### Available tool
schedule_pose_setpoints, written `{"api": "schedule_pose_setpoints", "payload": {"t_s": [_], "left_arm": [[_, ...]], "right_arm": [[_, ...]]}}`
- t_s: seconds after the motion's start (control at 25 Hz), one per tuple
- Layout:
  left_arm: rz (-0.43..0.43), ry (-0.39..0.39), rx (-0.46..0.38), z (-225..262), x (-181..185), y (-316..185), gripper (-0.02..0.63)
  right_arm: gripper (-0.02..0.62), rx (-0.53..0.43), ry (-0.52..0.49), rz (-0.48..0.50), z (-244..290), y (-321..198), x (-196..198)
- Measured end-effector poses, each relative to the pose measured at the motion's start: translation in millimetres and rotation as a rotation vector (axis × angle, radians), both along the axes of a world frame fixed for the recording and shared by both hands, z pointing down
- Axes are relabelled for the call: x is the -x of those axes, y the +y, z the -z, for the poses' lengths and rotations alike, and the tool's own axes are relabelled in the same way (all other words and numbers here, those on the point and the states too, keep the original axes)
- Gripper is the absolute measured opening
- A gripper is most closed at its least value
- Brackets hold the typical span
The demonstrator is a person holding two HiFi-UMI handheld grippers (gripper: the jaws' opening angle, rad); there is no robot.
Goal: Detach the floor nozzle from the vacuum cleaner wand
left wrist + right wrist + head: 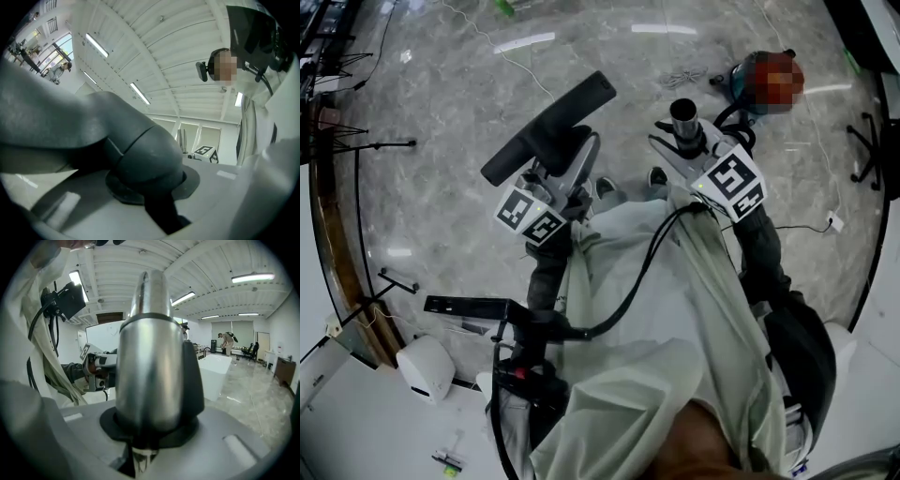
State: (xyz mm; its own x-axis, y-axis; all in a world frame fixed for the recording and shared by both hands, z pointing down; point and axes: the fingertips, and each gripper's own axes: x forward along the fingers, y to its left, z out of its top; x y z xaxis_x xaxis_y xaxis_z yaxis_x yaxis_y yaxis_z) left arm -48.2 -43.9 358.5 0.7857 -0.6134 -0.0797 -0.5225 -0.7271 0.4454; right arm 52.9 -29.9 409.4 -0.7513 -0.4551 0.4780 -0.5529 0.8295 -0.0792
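The left tool [565, 167] is clamped at a narrow setting on the rounded dark grey neck of the floor nozzle [548, 127]. In the left gripper view that neck fills the space between the jaws. The nozzle's flat head sits just beyond the tool's tips. Its long axis runs crosswise to the tool, slanting away from the person towards the right tool [687, 148].

A clear gap separates the nozzle from the wand [685, 120], so nozzle and wand are apart, not joined. The nozzle lies to the left of the wand's end, and the left tool is the nearer one to it.

The right tool is likewise closed on the wand, a shiny metal tube with a dark collar. The tube stands straight out past the tool's tips, its open round end facing up and away. Both parts hang above the marbled floor [441, 112]. Judging by the gap, the separation looks done, and what remains is setting the pieces down.
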Motion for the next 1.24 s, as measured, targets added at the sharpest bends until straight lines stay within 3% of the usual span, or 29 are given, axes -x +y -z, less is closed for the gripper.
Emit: {"api": "schedule_pose_setpoints", "payload": {"t_s": [0.16,0.68,1.24], "left_arm": [[0.001,0.027,-0.005,6,-1,-3,0.075],[-0.058,0.013,0.036,-6,-34,2,0.075],[-0.05,0.048,0.054,-4,-33,3,0.077]], "right_arm": [[0.092,0.006,0.024,-0.005,-4,-1,-2],[0.092,0.007,0.035,0.019,-17,11,4],[0.092,0.023,0.057,0.053,-24,21,7]]}}
